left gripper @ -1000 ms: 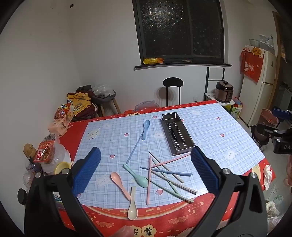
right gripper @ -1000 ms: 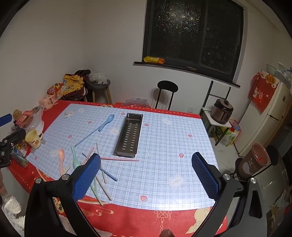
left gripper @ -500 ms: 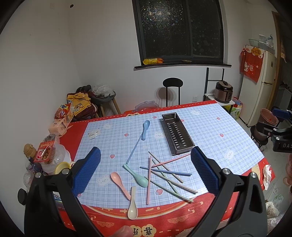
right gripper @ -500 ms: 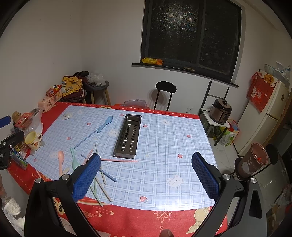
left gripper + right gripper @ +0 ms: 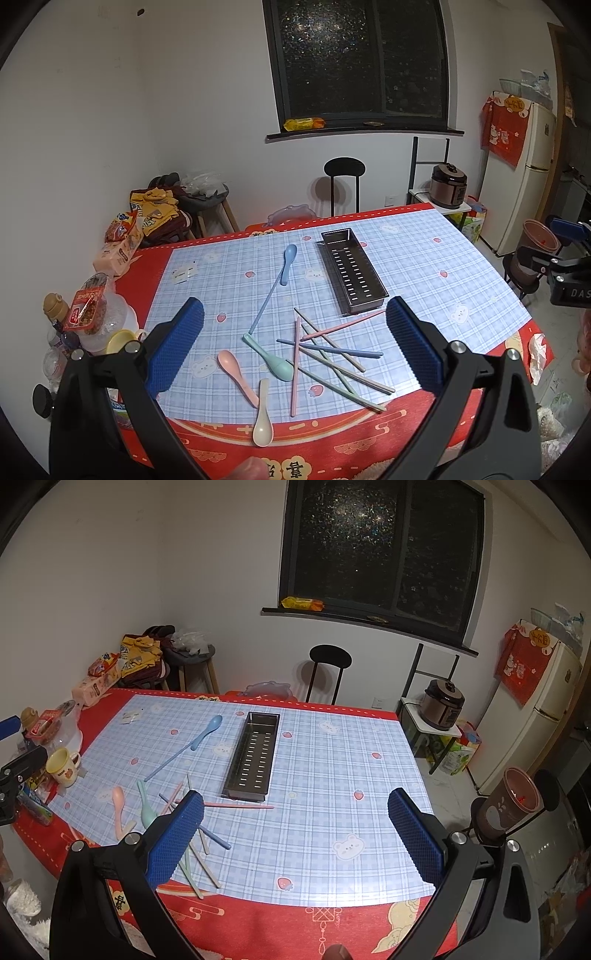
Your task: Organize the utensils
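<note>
Left wrist view. The left gripper (image 5: 295, 350) hangs above the near edge of the desk (image 5: 461, 273), jaws spread wide and holding nothing. Below it lies a loose heap of chopsticks (image 5: 332, 350), crossed over one another, pink, blue and green. Four spoons lie around them: a blue spoon (image 5: 289, 258) further back, a green spoon (image 5: 271, 360), a pink spoon (image 5: 236, 373) and a cream spoon (image 5: 263, 417) at the desk's front edge. By judgement, all are light, stiff plastic, smooth enough to slip. A spoon is best taken across the handle near its middle. A chopstick is best taken at a free end clear of the crossings, since a lifted stick may drag its neighbours. The metal utensil tray (image 5: 352, 273) stands beyond the heap, slotted in its floor and holding nothing. One pink chopstick's tip reaches its near end; whether it touches is not clear from here.

Right wrist view. The right gripper (image 5: 295, 834) hovers over the bare checked cloth on the right half of the desk, jaws likewise wide apart and empty. The tray (image 5: 255, 755) lies ahead and to the left, empty. The utensils sit left of it, partly hidden by the left finger. A yellow mug (image 5: 62, 768) stands at the desk's left edge, its contents out of view.
</note>
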`<state>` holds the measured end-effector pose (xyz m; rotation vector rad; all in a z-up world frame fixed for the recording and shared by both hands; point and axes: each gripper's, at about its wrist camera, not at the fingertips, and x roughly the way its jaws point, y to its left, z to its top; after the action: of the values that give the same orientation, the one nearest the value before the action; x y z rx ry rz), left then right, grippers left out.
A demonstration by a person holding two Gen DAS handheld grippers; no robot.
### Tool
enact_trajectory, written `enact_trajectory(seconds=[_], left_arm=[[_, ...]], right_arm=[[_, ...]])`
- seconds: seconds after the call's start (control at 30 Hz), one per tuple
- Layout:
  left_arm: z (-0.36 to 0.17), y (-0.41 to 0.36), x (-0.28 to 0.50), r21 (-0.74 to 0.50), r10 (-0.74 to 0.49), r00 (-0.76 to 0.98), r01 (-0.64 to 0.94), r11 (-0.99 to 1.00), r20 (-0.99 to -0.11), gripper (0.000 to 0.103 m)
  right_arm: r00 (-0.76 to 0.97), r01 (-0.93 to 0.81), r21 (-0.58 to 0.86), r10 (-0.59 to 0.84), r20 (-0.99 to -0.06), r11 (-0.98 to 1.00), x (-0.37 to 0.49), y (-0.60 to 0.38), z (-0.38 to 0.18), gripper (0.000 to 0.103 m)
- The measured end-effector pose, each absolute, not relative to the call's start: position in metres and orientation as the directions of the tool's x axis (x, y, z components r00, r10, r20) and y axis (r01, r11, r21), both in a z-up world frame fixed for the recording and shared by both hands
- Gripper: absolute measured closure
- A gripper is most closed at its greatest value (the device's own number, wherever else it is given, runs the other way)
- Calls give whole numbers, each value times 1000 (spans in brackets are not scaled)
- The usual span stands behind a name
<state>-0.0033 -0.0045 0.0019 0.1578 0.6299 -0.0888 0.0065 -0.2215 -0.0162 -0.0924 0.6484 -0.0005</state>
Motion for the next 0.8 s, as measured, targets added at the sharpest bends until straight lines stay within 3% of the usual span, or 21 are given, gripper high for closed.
enact_trajectory(seconds=[0.8], left_arm=[[-4,-13,16,106,-56,793,150,983,-606,6]], right_arm=[[785,-11,-86,-45,-618,996,20,-228,-21,5]])
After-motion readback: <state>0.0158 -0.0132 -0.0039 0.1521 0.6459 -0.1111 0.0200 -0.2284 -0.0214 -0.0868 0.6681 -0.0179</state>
